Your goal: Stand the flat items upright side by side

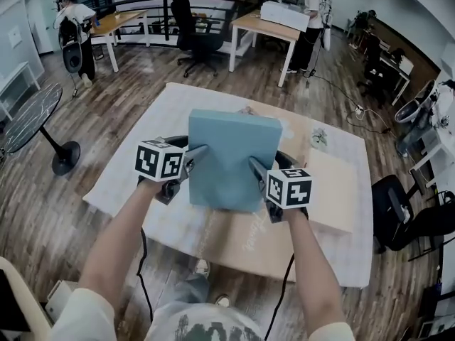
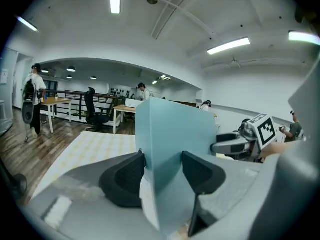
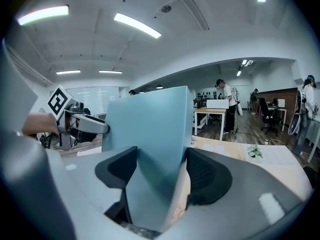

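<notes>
A pale cloth-covered table (image 1: 121,183) carries brown cardboard (image 1: 242,244) beneath the right gripper (image 1: 259,180), a tan board (image 1: 330,190) just to its right, and a small green sprig (image 1: 318,139) beyond that.

One blue box (image 1: 231,155) and two tools: left tool (image 1: 195,159), right tool (image 1: 257,170).

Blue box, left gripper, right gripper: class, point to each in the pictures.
blue box (image 1: 231,155), head view, middle of its broad face.
left gripper (image 2: 162,170), left gripper view, midway between its pads, gripping the blue box.
right gripper (image 3: 161,173), right gripper view, midway between its pads, gripping the blue box.
</notes>
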### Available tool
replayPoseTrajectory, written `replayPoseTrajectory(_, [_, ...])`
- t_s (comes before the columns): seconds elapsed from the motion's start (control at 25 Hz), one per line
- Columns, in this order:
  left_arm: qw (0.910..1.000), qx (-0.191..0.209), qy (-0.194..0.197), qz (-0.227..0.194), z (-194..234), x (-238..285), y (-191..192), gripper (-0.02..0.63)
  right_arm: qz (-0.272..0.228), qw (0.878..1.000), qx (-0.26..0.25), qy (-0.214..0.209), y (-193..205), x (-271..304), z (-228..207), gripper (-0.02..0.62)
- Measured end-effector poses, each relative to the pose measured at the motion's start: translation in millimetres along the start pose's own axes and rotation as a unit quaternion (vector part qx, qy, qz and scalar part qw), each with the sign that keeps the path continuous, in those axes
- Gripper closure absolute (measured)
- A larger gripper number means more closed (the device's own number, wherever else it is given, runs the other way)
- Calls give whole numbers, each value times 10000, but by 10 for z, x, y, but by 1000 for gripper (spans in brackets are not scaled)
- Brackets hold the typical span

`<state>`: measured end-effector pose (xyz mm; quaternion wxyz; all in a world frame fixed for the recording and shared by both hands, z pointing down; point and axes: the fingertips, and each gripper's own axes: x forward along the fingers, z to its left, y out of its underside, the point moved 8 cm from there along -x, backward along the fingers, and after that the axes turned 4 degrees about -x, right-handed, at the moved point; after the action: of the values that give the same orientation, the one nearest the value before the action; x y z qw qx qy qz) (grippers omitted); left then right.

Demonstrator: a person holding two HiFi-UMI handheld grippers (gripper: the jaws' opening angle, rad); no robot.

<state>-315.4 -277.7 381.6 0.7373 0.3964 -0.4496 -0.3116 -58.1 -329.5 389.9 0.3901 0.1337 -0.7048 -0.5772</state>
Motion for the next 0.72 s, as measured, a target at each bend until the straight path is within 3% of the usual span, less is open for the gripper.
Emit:
replayPoseTrajectory(0.32, [9987,175,-463,-119,-375,-503,248,361,-211,9995,-168,-144,89,-402,298,299])
replayPoseTrajectory(0.72, [9944,179,-1016,-221,-729,-765,518,359,-341,9976,-515,-312,263,-735,422,299])
